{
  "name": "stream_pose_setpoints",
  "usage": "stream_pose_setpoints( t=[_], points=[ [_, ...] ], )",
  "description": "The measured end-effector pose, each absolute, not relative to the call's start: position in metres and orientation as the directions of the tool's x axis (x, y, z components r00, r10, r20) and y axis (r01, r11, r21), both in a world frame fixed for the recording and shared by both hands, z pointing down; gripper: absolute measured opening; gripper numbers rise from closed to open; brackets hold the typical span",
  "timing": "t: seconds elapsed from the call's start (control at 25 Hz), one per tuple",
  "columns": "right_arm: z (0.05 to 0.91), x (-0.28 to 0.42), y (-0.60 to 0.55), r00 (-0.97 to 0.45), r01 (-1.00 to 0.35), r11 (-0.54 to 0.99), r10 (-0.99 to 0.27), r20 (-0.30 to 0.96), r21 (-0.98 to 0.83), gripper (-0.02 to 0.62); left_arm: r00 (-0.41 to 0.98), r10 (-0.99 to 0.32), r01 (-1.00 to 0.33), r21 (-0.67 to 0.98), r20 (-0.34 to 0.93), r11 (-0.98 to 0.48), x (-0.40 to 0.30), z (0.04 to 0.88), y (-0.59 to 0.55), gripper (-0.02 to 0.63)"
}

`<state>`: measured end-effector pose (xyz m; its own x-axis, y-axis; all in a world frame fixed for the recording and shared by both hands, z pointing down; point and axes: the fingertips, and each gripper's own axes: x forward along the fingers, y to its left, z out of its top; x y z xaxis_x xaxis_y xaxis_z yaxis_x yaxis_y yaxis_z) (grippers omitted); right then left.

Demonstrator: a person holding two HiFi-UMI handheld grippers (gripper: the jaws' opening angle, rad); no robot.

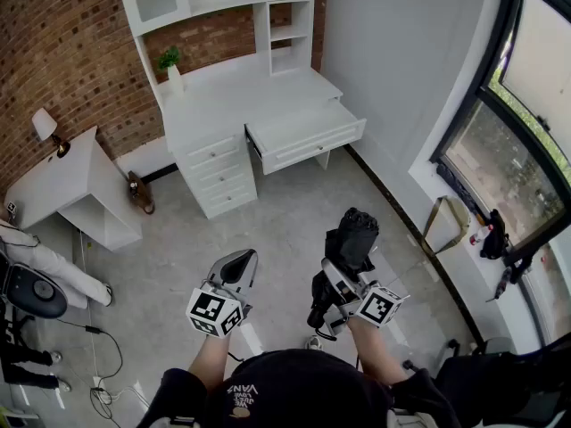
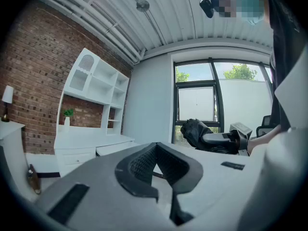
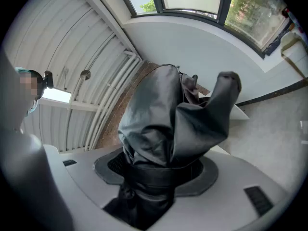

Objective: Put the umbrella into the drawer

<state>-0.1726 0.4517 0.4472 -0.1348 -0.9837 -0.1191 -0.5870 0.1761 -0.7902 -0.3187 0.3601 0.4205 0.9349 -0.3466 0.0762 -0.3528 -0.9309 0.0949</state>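
The black folded umbrella (image 1: 354, 236) sticks forward out of my right gripper (image 1: 343, 269), whose jaws are shut on its strapped lower part. In the right gripper view the umbrella (image 3: 168, 124) fills the middle and rises from between the jaws of the right gripper (image 3: 154, 174). My left gripper (image 1: 239, 264) is held beside it, to its left, shut with nothing in it; its tips (image 2: 155, 147) meet. The left gripper view also catches the umbrella (image 2: 195, 131) off to the right. The white desk (image 1: 241, 96) stands ahead against the brick wall, its wide drawer (image 1: 312, 145) pulled open.
A stack of small closed drawers (image 1: 217, 172) sits under the desk's left side. A potted plant (image 1: 169, 61) stands on the desktop. A low white table (image 1: 62, 181) with a lamp (image 1: 45, 125) is at the left, cables (image 1: 98, 355) run on the floor, and a big window (image 1: 526, 105) is at the right.
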Motion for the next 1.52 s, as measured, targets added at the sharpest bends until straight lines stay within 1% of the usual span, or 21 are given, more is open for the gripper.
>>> stream_pose_setpoints(
  t=[0.24,0.4,0.52,0.8,1.08,1.4,1.52],
  points=[
    [0.455,-0.138,0.456,-0.153,-0.584,0.171,-0.983,-0.099,-0.794,0.254,0.932,-0.351,-0.358,0.088,0.085,-0.929,-0.281,0.426,0.373,0.008],
    [0.460,-0.115,0.458,-0.194,-0.592,0.186,-0.977,-0.086,-0.784,0.257,0.923,-0.371,-0.379,0.091,0.099,-0.921,-0.257,0.434,0.381,0.008],
    [0.464,-0.097,0.457,-0.215,-0.569,0.201,-0.972,-0.092,-0.797,0.258,0.914,-0.392,-0.402,0.095,0.104,-0.911,-0.241,0.440,0.384,0.008],
    [0.476,-0.066,0.436,-0.236,-0.553,0.185,-0.970,-0.060,-0.812,0.256,0.891,-0.436,-0.450,0.117,0.128,-0.885,-0.223,0.453,0.368,0.008],
    [0.485,-0.047,0.377,-0.232,-0.539,0.172,-0.971,-0.051,-0.825,0.257,0.892,-0.435,-0.450,0.144,0.124,-0.882,-0.202,0.464,0.308,0.008],
    [0.487,-0.022,0.279,-0.161,-0.547,0.097,-0.987,-0.010,-0.831,0.257,0.923,-0.361,-0.380,0.165,0.133,-0.910,-0.167,0.467,0.196,0.008],
    [0.482,-0.011,0.237,-0.126,-0.552,0.081,-0.992,-0.013,-0.830,0.256,0.936,-0.326,-0.344,0.160,0.133,-0.925,-0.154,0.463,0.151,0.008]
  ],
)
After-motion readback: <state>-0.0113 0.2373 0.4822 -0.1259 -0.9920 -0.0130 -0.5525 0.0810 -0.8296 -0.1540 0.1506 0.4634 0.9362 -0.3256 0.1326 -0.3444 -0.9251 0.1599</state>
